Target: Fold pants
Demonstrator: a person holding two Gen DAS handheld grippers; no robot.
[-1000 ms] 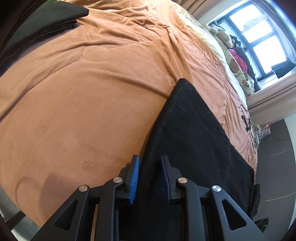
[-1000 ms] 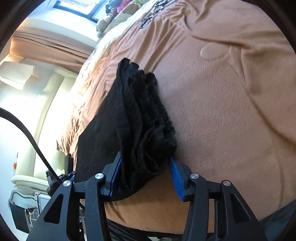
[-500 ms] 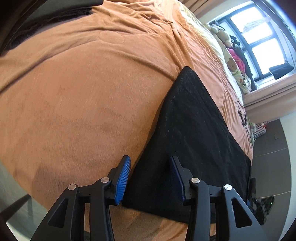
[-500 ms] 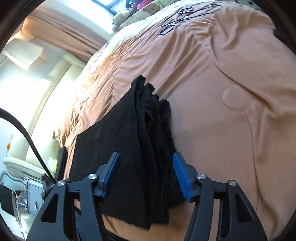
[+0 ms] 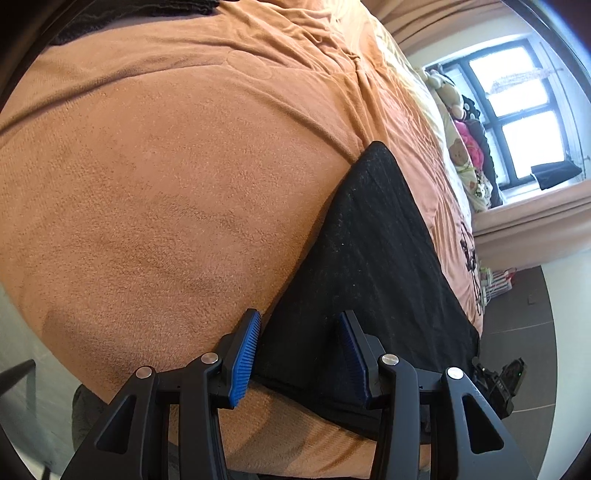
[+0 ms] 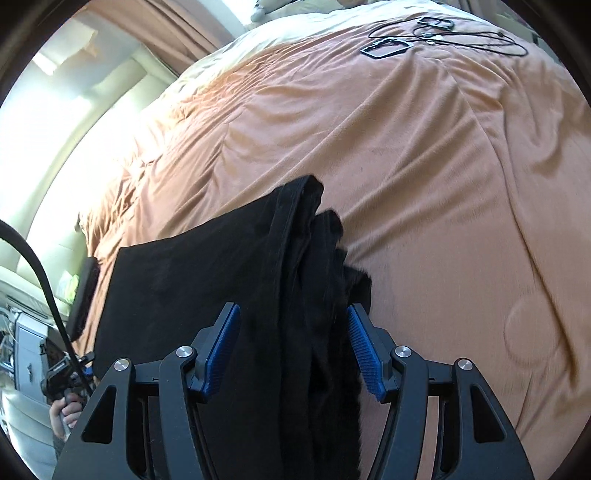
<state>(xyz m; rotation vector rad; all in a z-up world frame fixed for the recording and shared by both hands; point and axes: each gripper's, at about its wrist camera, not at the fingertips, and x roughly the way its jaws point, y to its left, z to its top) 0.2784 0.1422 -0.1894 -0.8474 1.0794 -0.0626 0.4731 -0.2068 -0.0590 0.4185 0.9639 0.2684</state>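
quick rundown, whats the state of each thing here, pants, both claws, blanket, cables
pants: folded flat on the bed, bunched at one end
left claw: open, astride the pants' corner, not gripping
right claw: open, pads clear of the bunched end
orange blanket: spread over the bed, wrinkled
cables: loose on the blanket's far side

One black pants (image 5: 373,266), one orange blanket (image 5: 166,184), two grippers.
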